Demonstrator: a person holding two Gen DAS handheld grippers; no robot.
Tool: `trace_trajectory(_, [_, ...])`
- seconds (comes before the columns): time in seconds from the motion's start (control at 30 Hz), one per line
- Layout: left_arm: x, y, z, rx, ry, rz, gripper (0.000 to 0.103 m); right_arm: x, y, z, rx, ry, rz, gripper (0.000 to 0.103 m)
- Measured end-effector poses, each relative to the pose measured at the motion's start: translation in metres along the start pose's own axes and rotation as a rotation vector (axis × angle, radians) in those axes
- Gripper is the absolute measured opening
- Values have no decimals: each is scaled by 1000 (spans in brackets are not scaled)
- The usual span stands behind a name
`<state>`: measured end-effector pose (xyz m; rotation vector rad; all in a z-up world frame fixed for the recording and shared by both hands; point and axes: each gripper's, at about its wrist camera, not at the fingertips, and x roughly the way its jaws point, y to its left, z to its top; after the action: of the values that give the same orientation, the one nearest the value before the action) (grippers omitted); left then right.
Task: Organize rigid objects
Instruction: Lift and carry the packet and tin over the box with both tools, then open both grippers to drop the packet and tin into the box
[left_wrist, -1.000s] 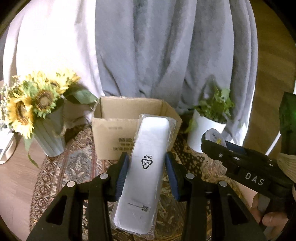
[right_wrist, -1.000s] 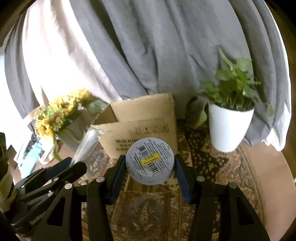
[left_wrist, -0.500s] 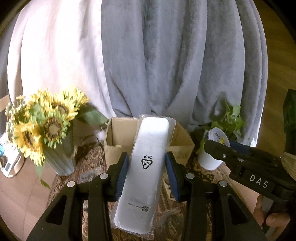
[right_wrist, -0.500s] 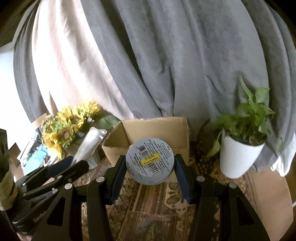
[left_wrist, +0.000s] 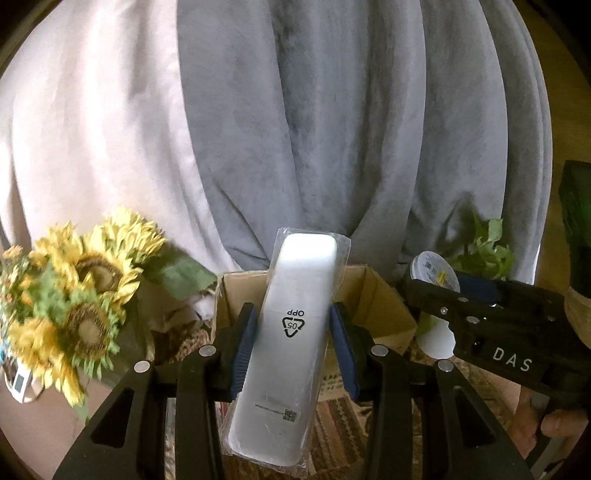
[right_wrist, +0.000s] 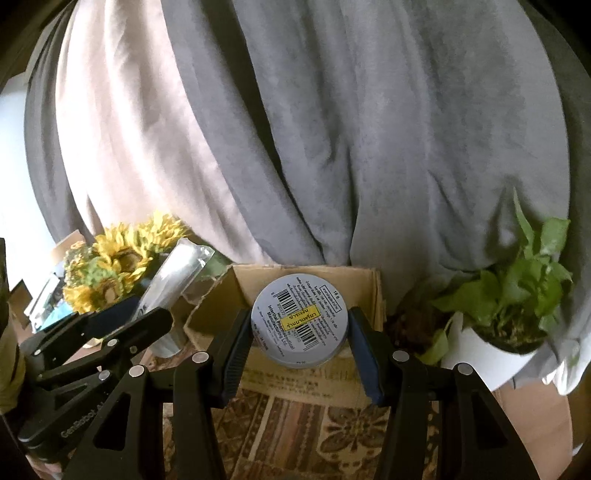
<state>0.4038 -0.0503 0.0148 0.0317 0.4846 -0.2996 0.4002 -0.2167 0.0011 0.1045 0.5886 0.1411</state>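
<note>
Clamped in left gripper (left_wrist: 291, 354): bagged white remote (left_wrist: 286, 347), long axis pointing forward. Gripped in right gripper (right_wrist: 299, 350): round tin (right_wrist: 299, 326). Straight beyond both fingertips — open cardboard box (right_wrist: 310, 277), about equally near.

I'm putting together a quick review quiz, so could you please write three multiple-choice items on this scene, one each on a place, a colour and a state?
1. Where is the cardboard box?
A. between the sunflowers and the potted plant
B. left of the sunflowers
C. right of the potted plant

2. What colour is the strip across the round tin's label?
A. red
B. yellow
C. blue

3. What is the left hand-held gripper doing?
A. hanging open
B. shut on nothing
C. clamping the wrapped white bar

Answers: 1 A, the right wrist view shows the box flanked by both; 2 B, the yellow strip is plain; 3 C, both pads press its sides.
</note>
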Motion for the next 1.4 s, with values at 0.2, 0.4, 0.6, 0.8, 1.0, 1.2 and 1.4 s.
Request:
trace_trajectory(0.2, [30,4,11,54,29,-17,40,31,-8,11,-19,37,-11,53])
trace_trajectory(0.4, [61,10,21,88,85,-71,40,59,-7,21,-53,81,-22,53])
trace_trajectory(0.6, [88,13,27,140,147,-108,40,85,-9,29,-82,141,-16,53])
trace_trajectory(0.8, [112,14,29,211,215,-132,40,111,-11,33,-133,219,-13,53])
trace_trajectory(1.0, [137,10,27,270,307,-182,40,134,-14,31,-179,295,-2,53])
trace_trajectory(1.2, [157,5,19,318,399,-190,40,154,-19,22,-206,383,16,53])
trace_trajectory(1.4, [173,4,10,342,485,-204,35,173,-21,9,-226,471,35,53])
